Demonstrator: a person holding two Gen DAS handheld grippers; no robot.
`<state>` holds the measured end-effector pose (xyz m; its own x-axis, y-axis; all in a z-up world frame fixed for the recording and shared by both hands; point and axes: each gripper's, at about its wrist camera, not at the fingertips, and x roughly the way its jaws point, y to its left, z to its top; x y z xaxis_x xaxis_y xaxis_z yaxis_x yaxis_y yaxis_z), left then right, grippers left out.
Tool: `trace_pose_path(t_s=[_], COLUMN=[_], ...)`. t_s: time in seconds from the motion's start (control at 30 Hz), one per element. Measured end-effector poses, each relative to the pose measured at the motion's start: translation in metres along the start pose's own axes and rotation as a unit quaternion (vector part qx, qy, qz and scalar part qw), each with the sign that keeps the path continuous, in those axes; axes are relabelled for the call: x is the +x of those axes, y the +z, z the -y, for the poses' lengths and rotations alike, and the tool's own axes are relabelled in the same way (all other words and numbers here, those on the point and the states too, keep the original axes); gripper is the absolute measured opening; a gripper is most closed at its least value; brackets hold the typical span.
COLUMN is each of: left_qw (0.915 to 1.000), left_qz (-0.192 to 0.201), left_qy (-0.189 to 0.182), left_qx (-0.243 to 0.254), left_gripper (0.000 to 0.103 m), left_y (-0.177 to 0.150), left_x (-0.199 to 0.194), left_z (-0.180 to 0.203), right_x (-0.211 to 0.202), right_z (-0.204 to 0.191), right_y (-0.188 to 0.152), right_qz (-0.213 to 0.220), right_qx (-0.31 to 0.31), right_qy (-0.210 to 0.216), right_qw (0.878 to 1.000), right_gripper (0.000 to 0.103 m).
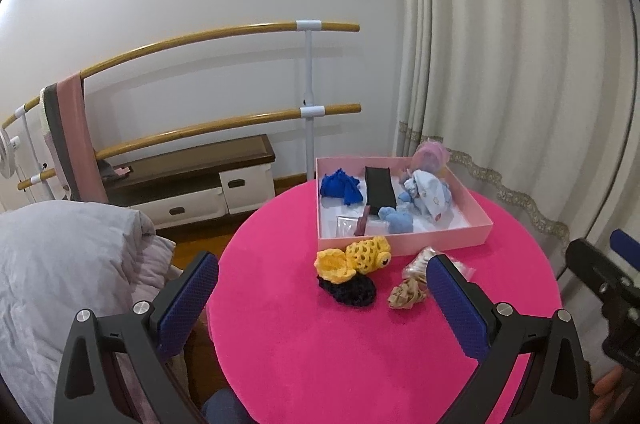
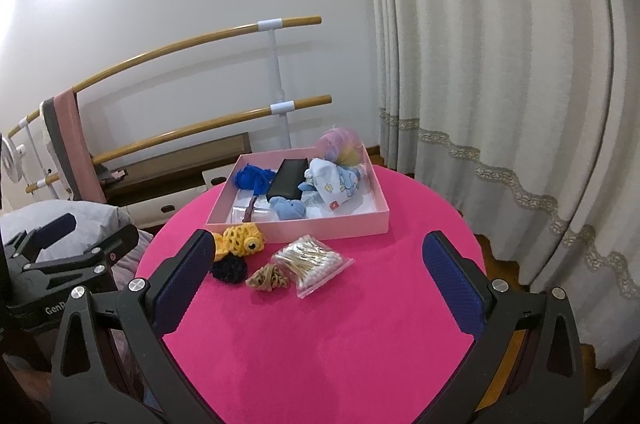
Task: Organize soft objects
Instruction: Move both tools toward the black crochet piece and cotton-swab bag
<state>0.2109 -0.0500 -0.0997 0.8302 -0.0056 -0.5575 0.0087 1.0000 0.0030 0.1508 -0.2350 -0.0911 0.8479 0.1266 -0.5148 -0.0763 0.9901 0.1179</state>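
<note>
Here, in the left wrist view, the left gripper hovers over the near left part of a round pink table, its blue-padded fingers spread wide with nothing between them. Beyond the fingers, near the table's middle, lie a yellow crocheted toy, a black crocheted piece touching its near side, and a tan knotted band just to the right. A clear bag of cotton swabs is mostly hidden behind the right finger. At the table's far edge sits a shallow pink box holding a blue crumpled cloth, a black flat case, a light blue soft piece and a printed baby garment. This view alone shows a grey quilt off the table's left side, and the right gripper at the right edge of the picture; whether that one is open cannot be told here.

In the right wrist view, the right gripper hangs over the near half of the table, jaws wide apart and empty. Here the bag of cotton swabs shows in full, lying just in front of the box's near wall, with the tan band touching its left side. The yellow toy and black piece are partly covered by the left finger. The left gripper appears off the table's left edge, open.
</note>
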Motion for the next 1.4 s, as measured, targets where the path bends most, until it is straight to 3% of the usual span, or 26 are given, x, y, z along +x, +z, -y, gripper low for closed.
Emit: trace_pose_path(t_s=[0.43, 0.73, 1.13, 1.4], left_qw=[1.0, 0.9997, 0.9972, 0.9932], left_qz=[0.0, -0.019, -0.074, -0.116], left_qy=[0.0, 0.009, 0.004, -0.013], left_qx=[-0.004, -0.014, -0.003, -0.004], left_gripper=[0.103, 0.103, 0.103, 0.103], left_y=[-0.003, -0.009, -0.026, -0.032], left_x=[-0.004, 0.016, 0.08, 0.145], left_z=[-0.003, -0.014, -0.012, -0.003], right_x=[-0.001, 0.014, 0.052, 0.087], right_z=[-0.005, 0.011, 0.027, 0.033], right_y=[-0.001, -0.006, -0.023, -0.036], right_qz=[-0.005, -0.024, -0.071, -0.11], right_qx=[-0.005, 0.006, 0.015, 0.018], right_qy=[0.004, -0.01, -0.013, -0.015], right_qw=[1.0, 1.0, 0.997, 0.994], right_gripper=[0.103, 0.103, 0.103, 0.103])
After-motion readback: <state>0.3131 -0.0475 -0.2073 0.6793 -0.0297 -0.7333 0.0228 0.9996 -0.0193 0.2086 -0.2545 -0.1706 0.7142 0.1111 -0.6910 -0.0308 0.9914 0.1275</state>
